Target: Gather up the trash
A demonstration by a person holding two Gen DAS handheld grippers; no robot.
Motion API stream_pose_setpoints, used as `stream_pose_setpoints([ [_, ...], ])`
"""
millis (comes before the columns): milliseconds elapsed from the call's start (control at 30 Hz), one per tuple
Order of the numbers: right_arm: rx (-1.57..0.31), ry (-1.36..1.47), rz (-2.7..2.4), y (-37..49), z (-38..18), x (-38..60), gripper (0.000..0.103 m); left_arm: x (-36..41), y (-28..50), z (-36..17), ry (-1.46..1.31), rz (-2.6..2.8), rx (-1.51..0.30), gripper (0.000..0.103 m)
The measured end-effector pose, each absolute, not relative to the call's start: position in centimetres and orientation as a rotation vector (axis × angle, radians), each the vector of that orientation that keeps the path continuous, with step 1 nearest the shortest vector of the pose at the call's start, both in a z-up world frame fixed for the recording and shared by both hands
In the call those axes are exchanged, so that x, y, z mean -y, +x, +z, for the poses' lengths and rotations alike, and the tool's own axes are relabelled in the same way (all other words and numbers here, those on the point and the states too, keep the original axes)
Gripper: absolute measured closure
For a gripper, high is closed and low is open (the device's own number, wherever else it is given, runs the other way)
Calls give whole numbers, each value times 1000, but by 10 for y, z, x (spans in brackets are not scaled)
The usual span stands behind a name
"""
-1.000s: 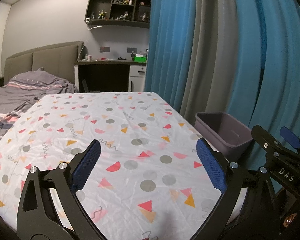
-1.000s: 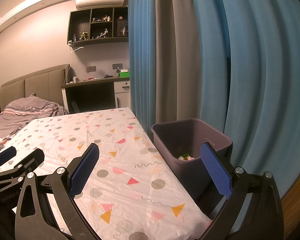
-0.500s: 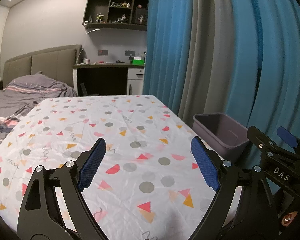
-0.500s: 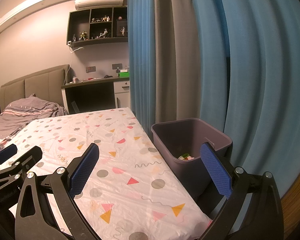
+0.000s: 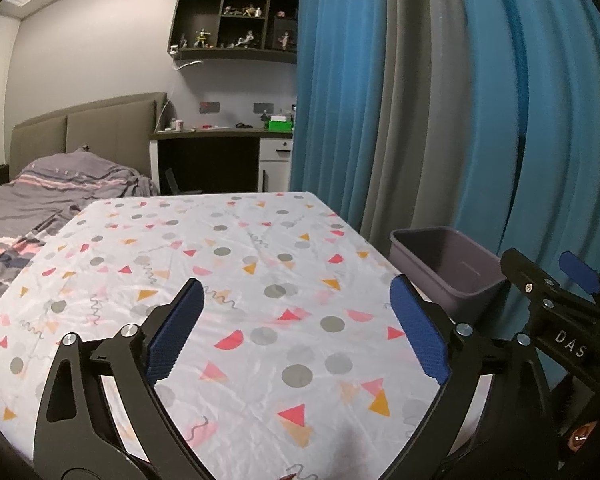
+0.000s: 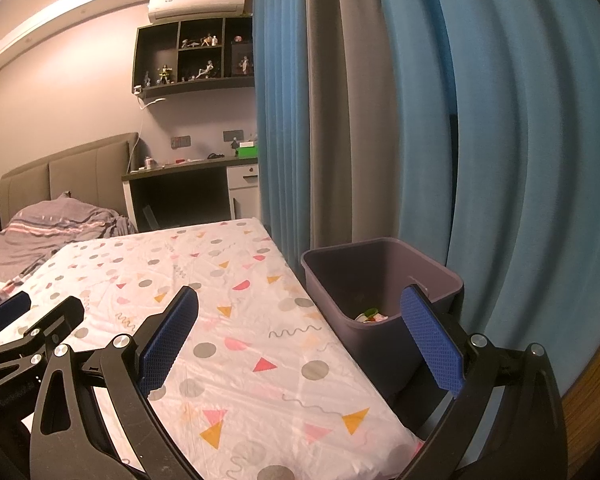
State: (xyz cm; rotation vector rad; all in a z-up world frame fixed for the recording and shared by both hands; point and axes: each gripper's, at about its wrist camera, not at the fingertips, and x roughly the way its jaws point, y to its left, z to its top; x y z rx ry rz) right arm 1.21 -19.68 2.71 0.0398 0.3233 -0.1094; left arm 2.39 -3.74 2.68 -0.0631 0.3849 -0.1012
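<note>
A purple plastic bin (image 6: 380, 276) stands beside the right edge of the patterned table (image 6: 236, 320), with bits of trash (image 6: 371, 315) at its bottom. It also shows in the left wrist view (image 5: 446, 264). My left gripper (image 5: 296, 328) is open and empty above the table's near part. My right gripper (image 6: 300, 336) is open and empty, straddling the table's right edge and the bin. The right gripper's side shows in the left wrist view (image 5: 556, 312). No loose trash shows on the table.
Blue and grey curtains (image 6: 420, 120) hang right behind the bin. A bed with a grey duvet (image 5: 40, 200) lies left of the table. A desk (image 5: 220, 148) and wall shelves (image 5: 236, 28) stand at the back.
The left wrist view has tilted up a little, so the table sits lower in frame. The right gripper has hardly moved. Both stay open.
</note>
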Motion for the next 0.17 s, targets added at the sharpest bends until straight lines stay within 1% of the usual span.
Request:
stream_pose_setpoints([
  [167, -319, 49, -119, 11, 31, 197, 6, 31, 25, 28, -75, -105, -399, 10],
])
